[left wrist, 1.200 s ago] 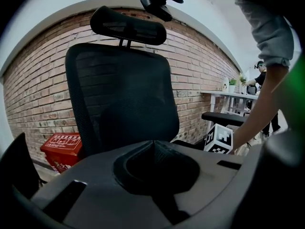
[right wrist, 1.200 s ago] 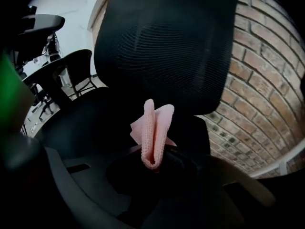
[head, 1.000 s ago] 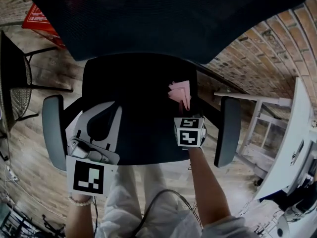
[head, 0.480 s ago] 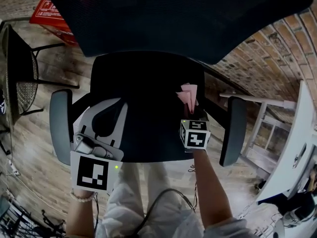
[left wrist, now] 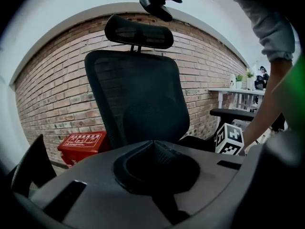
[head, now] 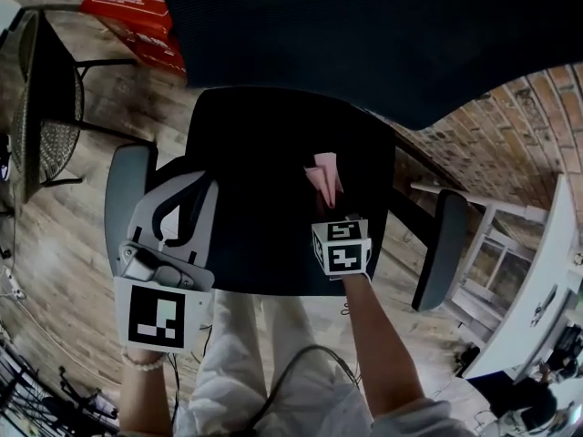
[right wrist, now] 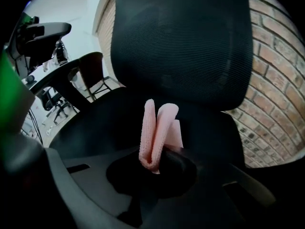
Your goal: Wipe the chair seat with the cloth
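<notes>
The black chair seat (head: 264, 153) lies below me, its mesh backrest (head: 364, 35) beyond it. My right gripper (head: 330, 204) is shut on a folded pink cloth (head: 325, 178), held over the right half of the seat; whether the cloth touches the seat cannot be told. In the right gripper view the cloth (right wrist: 157, 125) sticks up from the closed jaws of my right gripper (right wrist: 159, 159) in front of the backrest (right wrist: 186, 42). My left gripper (head: 187, 209) is shut and holds nothing, over the seat's left front by the armrest. The left gripper (left wrist: 153, 144) faces the backrest (left wrist: 138, 104).
Grey armrests (head: 126, 198) (head: 442, 244) flank the seat. A red box (head: 137, 7) and a black mesh chair (head: 46, 107) stand at the left on the wooden floor. A white table (head: 537, 289) is at the right, and a brick wall (left wrist: 57, 85) stands behind the chair.
My right gripper has carried the cloth leftward from near the seat's right edge, further onto the seat. The left gripper stays by the left armrest.
</notes>
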Demonstrator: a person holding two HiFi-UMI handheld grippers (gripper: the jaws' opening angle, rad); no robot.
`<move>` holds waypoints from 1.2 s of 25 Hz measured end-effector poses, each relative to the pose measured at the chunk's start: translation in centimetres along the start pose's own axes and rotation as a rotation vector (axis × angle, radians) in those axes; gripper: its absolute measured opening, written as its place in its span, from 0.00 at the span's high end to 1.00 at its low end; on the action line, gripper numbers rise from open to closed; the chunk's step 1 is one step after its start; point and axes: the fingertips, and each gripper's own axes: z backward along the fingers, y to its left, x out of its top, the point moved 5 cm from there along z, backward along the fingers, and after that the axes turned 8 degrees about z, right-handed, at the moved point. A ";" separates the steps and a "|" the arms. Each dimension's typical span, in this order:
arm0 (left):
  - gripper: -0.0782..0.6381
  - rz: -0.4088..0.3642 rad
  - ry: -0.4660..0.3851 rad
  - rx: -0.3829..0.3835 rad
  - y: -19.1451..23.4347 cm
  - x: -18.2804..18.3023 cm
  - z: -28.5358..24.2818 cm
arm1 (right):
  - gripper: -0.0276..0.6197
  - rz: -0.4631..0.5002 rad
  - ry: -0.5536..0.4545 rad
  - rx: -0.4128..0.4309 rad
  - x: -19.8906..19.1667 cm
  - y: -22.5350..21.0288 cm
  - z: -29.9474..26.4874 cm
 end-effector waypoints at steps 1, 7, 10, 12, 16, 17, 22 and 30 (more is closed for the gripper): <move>0.87 0.003 -0.001 0.010 0.4 -0.1 0.3 | 0.87 0.011 -0.003 0.014 0.5 0.7 -0.3; 0.87 0.016 0.004 0.057 2.7 -0.8 2.2 | 0.87 0.082 -0.028 0.107 2.9 5.6 -2.0; 0.87 0.039 -0.001 0.080 3.7 -1.0 3.0 | 0.87 0.128 -0.040 0.160 4.2 8.3 -2.7; 0.87 0.067 -0.002 0.098 4.3 -1.1 3.4 | 0.87 0.156 -0.051 0.192 5.1 10.0 -3.1; 0.87 0.092 -0.003 0.114 5.2 -1.4 3.9 | 0.87 0.214 -0.074 0.255 7.0 13.5 -3.7; 0.87 0.095 -0.003 0.116 5.4 -1.5 4.0 | 0.87 0.227 -0.081 0.271 7.5 14.4 -3.7; 0.87 0.110 -0.005 0.121 6.0 -1.7 4.2 | 0.87 0.283 -0.107 0.338 9.4 17.9 -3.9; 0.87 0.106 -0.002 0.120 6.3 -1.9 4.3 | 0.87 0.317 -0.122 0.382 10.1 20.4 -4.0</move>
